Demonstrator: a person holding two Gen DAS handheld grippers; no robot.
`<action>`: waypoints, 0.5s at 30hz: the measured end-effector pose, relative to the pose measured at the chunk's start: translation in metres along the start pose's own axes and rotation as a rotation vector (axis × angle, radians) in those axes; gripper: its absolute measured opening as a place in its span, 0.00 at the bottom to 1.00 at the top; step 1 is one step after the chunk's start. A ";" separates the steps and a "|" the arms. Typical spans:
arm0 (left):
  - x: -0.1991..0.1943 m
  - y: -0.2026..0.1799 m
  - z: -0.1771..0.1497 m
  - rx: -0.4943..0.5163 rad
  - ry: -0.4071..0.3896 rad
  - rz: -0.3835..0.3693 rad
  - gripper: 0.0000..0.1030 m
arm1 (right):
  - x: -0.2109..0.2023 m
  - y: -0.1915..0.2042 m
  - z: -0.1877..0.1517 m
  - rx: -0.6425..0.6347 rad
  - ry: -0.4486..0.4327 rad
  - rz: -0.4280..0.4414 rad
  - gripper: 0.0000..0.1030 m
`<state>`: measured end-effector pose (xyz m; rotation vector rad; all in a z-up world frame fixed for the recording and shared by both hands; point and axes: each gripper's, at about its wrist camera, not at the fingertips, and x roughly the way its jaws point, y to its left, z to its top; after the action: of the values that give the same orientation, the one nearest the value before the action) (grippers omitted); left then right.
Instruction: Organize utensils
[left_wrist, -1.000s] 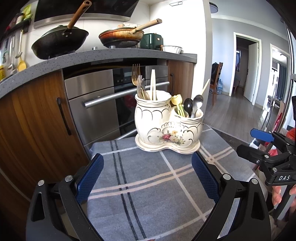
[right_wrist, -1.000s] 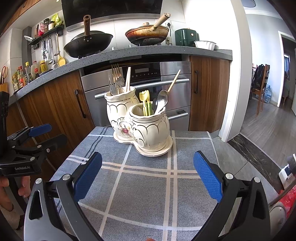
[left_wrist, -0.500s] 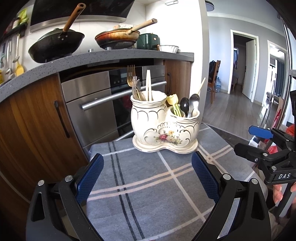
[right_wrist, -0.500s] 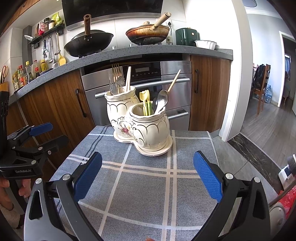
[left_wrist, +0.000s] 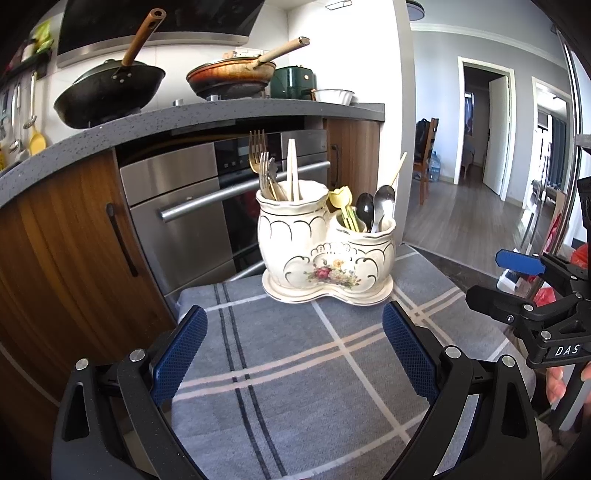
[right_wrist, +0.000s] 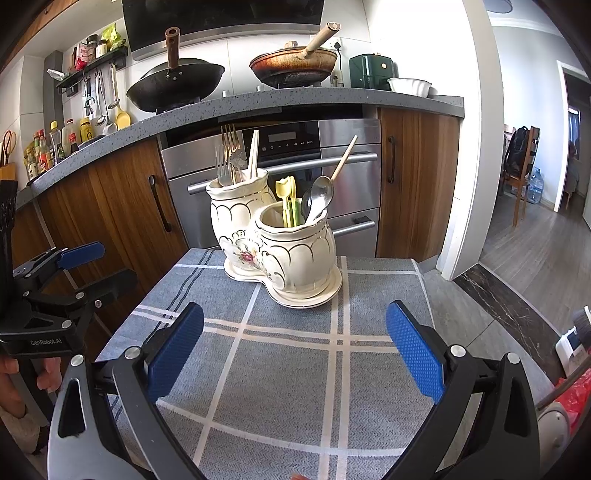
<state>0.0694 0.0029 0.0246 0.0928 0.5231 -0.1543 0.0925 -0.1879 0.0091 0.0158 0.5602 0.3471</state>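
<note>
1. The ceramic holder (left_wrist: 325, 247) stands upright at the far edge of the desk (left_wrist: 295, 369), straight ahead of both hand-held grippers.
2. The left hand-held gripper (left_wrist: 293, 350) hovers empty, fingers spread wide; so does the right hand-held gripper (right_wrist: 295, 350).
3. Forks (left_wrist: 260, 166) and chopsticks (left_wrist: 292, 170) fill the taller cup, spoons (left_wrist: 375, 210) the lower; handles point upward.
4. Neither gripper looks clearly nearer; the right faces the spoon cup.

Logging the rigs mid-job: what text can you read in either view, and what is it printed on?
"DAS": on the right gripper, seen from the left wrist.
"GenRobot.AI": on the left gripper, seen from the right wrist.
Oven panel symbols and bottles' labels: too small to read.
</note>
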 end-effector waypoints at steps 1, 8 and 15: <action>0.000 0.000 0.000 0.000 0.002 0.000 0.92 | 0.000 0.000 0.000 0.000 0.001 0.000 0.95; 0.001 -0.001 -0.001 0.000 0.003 0.001 0.92 | 0.000 0.000 0.000 0.000 0.000 0.000 0.95; 0.001 0.000 -0.001 0.000 0.004 0.001 0.92 | 0.000 0.001 -0.001 -0.002 0.003 0.002 0.95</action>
<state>0.0694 0.0026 0.0228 0.0936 0.5269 -0.1533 0.0915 -0.1870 0.0088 0.0135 0.5631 0.3501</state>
